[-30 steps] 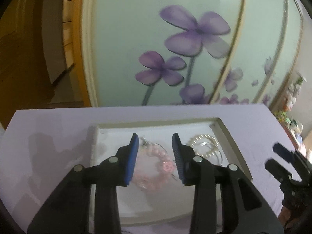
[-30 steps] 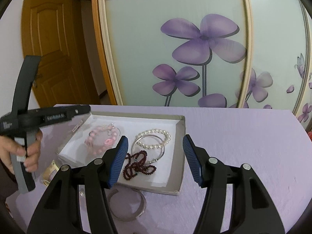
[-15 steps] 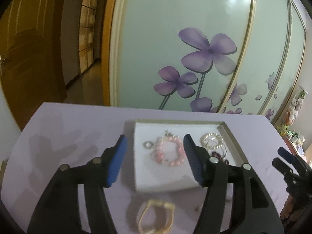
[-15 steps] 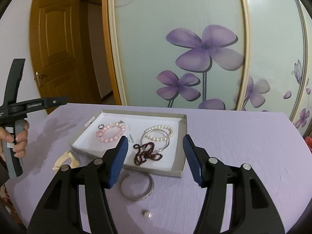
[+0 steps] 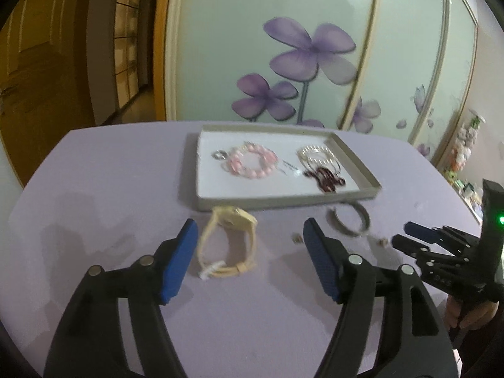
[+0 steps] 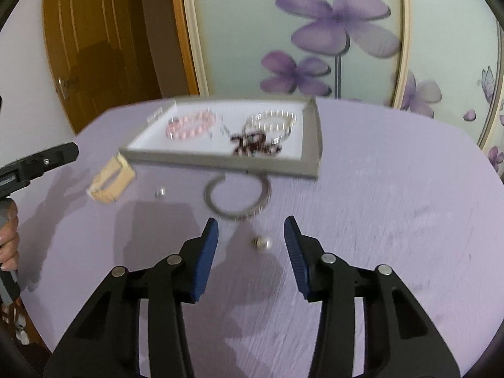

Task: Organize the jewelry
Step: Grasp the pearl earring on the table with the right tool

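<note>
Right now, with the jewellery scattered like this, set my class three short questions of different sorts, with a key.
1. True or false: the cream wristwatch lies inside the shallow grey tray.
2. Which piece lies in the tray? A) pink bead bracelet B) open silver bangle C) small pearl earring
3. Fill in: the pearl earring lies on the purple tabletop ahead of the ____ gripper.

Key:
1. False; it lies on the tabletop just outside the tray's near wall.
2. A.
3. Right; its jaws are closing, with nothing pressed between them.
</note>
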A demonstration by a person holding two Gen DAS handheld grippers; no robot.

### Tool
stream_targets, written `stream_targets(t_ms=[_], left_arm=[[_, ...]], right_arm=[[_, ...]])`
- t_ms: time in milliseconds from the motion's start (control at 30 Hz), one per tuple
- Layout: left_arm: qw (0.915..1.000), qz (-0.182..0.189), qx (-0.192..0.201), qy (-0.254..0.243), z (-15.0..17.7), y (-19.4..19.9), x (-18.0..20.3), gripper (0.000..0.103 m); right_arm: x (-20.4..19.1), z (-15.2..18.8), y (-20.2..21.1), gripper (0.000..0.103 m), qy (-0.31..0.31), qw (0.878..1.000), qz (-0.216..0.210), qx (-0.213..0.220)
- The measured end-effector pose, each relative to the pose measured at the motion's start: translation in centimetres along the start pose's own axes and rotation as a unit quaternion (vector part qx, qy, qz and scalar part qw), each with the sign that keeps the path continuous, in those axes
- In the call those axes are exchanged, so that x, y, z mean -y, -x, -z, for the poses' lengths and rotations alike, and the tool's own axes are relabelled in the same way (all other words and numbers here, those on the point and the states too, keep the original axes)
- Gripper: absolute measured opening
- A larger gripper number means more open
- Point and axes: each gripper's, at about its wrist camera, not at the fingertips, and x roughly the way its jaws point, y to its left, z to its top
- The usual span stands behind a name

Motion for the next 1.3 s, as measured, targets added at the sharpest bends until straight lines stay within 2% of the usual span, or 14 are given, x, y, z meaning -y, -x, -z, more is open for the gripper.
stream_targets(t_ms=[267, 400, 467, 533, 700, 900, 967, 1100, 1300], left_arm=[[1.0, -0.003, -0.005, 0.005, 0.1, -0.5, -0.1, 0.07], [0.9999, -0.003, -0.009, 0.004, 0.2, -0.7, -0.1, 0.07], [0.9999, -0.003, -0.013, 0.002, 0.2, -1.0, -0.1, 0.07], [0.9998, -0.001, -0.019, 0.001, 0.4, -1.4, 0.2, 0.07], [0.9993, 0.006, -0.035, -0.011, 0.9, -2.7, 1.6, 0.07], [0.998, 0.01, -0.057, -0.025, 1.2, -4.8, 4.3, 0.069], [0.9976, 0.007, -0.065, -0.026, 1.3, -5.7, 5.0, 0.066], [0.9964, 0.0, -0.081, -0.026, 1.5, -7.3, 6.2, 0.053], [0.9945, -0.031, -0.098, -0.021, 1.7, -9.8, 6.8, 0.037]], right_arm=[[-0.4, 0.4, -2.4, 0.029, 0.001, 0.998, 0.025, -0.049], [-0.5, 0.1, -3.0, 0.028, 0.002, 0.998, 0.032, -0.053], [-0.4, 0.1, -3.1, 0.019, 0.001, 0.998, 0.035, -0.053], [-0.2, 0.2, -2.9, 0.015, -0.002, 0.998, 0.035, -0.056], [0.9, 0.6, -2.1, 0.015, -0.022, 0.998, 0.03, -0.054], [2.6, 0.5, -0.1, 0.015, -0.047, 0.998, 0.025, -0.028], [3.0, 0.5, 0.4, 0.015, -0.052, 0.998, 0.023, -0.021], [3.7, 0.5, 1.1, 0.015, -0.061, 0.998, 0.017, -0.013], [4.3, 0.7, 1.4, 0.015, -0.068, 0.998, 0.007, -0.01]])
